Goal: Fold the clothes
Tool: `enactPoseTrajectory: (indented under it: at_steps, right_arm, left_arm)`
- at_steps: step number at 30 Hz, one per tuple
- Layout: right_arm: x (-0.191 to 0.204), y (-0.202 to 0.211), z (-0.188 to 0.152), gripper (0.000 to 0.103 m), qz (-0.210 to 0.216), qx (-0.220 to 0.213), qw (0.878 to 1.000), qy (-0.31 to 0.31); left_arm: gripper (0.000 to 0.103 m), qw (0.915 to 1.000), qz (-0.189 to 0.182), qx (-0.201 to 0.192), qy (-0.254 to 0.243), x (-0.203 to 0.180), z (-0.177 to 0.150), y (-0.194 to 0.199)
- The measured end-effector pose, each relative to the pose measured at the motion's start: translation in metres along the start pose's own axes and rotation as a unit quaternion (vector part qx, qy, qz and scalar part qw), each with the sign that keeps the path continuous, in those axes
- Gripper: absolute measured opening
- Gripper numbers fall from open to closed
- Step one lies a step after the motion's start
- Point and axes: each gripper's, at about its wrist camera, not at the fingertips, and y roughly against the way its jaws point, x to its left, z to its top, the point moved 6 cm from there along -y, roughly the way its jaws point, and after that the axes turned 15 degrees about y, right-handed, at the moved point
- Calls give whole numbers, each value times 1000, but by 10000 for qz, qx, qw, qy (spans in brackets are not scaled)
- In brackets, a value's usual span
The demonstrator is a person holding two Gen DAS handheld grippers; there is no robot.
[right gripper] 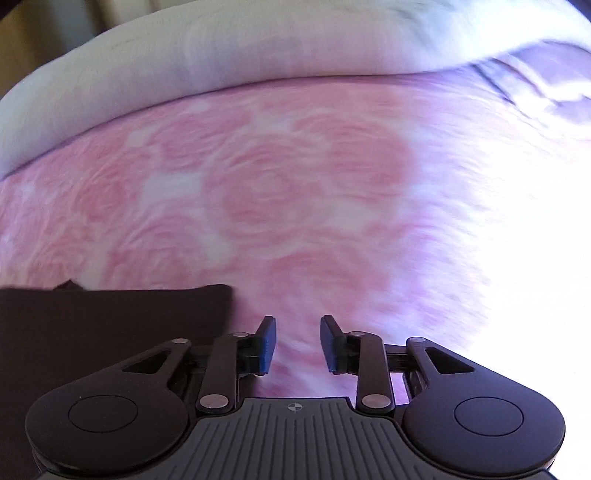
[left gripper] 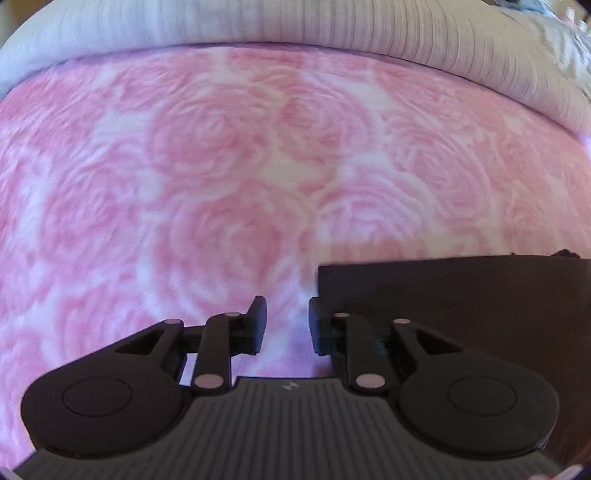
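Note:
A dark brown folded garment (left gripper: 461, 306) lies flat on a pink rose-patterned blanket (left gripper: 236, 177). In the left wrist view it sits at the lower right, its left edge just behind the right finger. My left gripper (left gripper: 287, 325) hovers beside that edge, jaws a little apart with only blanket between them. In the right wrist view the same garment (right gripper: 110, 321) fills the lower left, its right edge near the left finger. My right gripper (right gripper: 297, 343) stands open over the blanket (right gripper: 295, 192), holding nothing.
A pale grey ribbed cover or pillow (left gripper: 295, 26) runs along the far edge of the blanket and shows again as the cover (right gripper: 221, 55) in the right wrist view. Strong glare washes out the blanket's right side (right gripper: 535, 240).

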Motion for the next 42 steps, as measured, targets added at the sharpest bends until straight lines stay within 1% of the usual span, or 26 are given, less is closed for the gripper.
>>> enactPoseTrajectory:
  at_steps: [2,4,7,9,10,11,12,14,18,21,24,26,27,28,29,30,31,32,33,34,35,37,38,39,41,42]
  right_arm:
    - [-2,22,-13,32,254,-70,9993,-271]
    - [9,41,-35,32,601,-16,9976,-350]
    - [31,61,-73,35,1014,174,9940,-375]
    - [47,70,-100,35,1233,341,9911,-364]
    - [54,69,-111,35,1285,457,9901,-326]
    - [60,67,-122,35,1323,582,9891,-279]
    - [65,64,-131,35,1276,674,9894,-147]
    - [64,61,-140,35,1029,726,9920,96]
    - [58,67,-141,38,827,742,9930,399]
    - [57,75,-138,38,701,750,9923,694]
    - [67,93,-140,38,426,696,9916,1004]
    - [85,104,-136,38,505,512,9904,1184]
    - [95,110,-134,39,560,411,9894,1273]
    - [109,115,-134,39,672,353,9881,1339]
    - [124,120,-133,39,798,304,9865,1399]
    - [143,123,-135,39,949,294,9838,1495]
    - [164,125,-136,39,1106,294,9805,1599]
    - [184,127,-138,40,1263,293,9768,1702]
    - [204,127,-141,41,1367,305,9728,1844]
    - [225,127,-144,41,1449,324,9680,2022]
    - [248,126,-148,42,1531,347,9618,2242]
    - [294,126,-153,44,1581,357,9487,2714]
    - [317,128,-155,46,1581,318,9430,2912]
    - [339,129,-156,47,1541,249,9384,3083]
    - [385,130,-158,53,1396,99,9272,3475]
    - [407,128,-161,55,1314,53,9216,3651]
  left_arm:
    - [19,10000,-36,-30,-85,-3,-14,17]
    - [19,9995,-184,-9,-257,-12,-37,37]
    - [20,9954,-723,237,-579,-34,-81,65]
    - [22,9897,-938,460,-980,-48,-115,73]
    - [24,9866,-874,555,-1260,-52,-131,72]
    - [23,9843,-695,657,-1482,-52,-145,67]
    - [23,9816,-496,762,-1681,-52,-158,61]
    - [23,9787,-377,733,-1880,-50,-171,57]
    - [23,9775,-231,828,-1925,-43,-165,66]
    - [23,9753,180,695,-2088,-32,-160,82]
    - [23,9734,432,550,-2180,-17,-160,95]
    - [23,9707,501,520,-2291,-10,-161,99]
    - [23,9678,510,510,-2412,-9,-162,101]
    - [23,9642,512,500,-2552,-8,-163,102]
    - [26,9579,492,455,-2791,-8,-164,103]
    - [28,9502,465,399,-3056,-8,-164,104]
    - [33,9417,438,343,-3318,-9,-165,106]
    - [37,9293,402,273,-3661,-8,-164,106]
    - [38,9146,363,198,-4021,-7,-164,105]
    - [41,8948,328,94,-4452,-8,-165,104]
    - [45,8716,294,-20,-4893,-8,-166,102]
    - [49,8148,126,-300,-5788,-3,-171,95]
    - [50,7867,5,-430,-6158,1,-173,91]
    - [50,7567,-117,-559,-6513,5,-175,86]
    - [52,7088,-360,-710,-7009,14,-175,75]
    - [53,6904,-470,-787,-7176,18,-173,71]
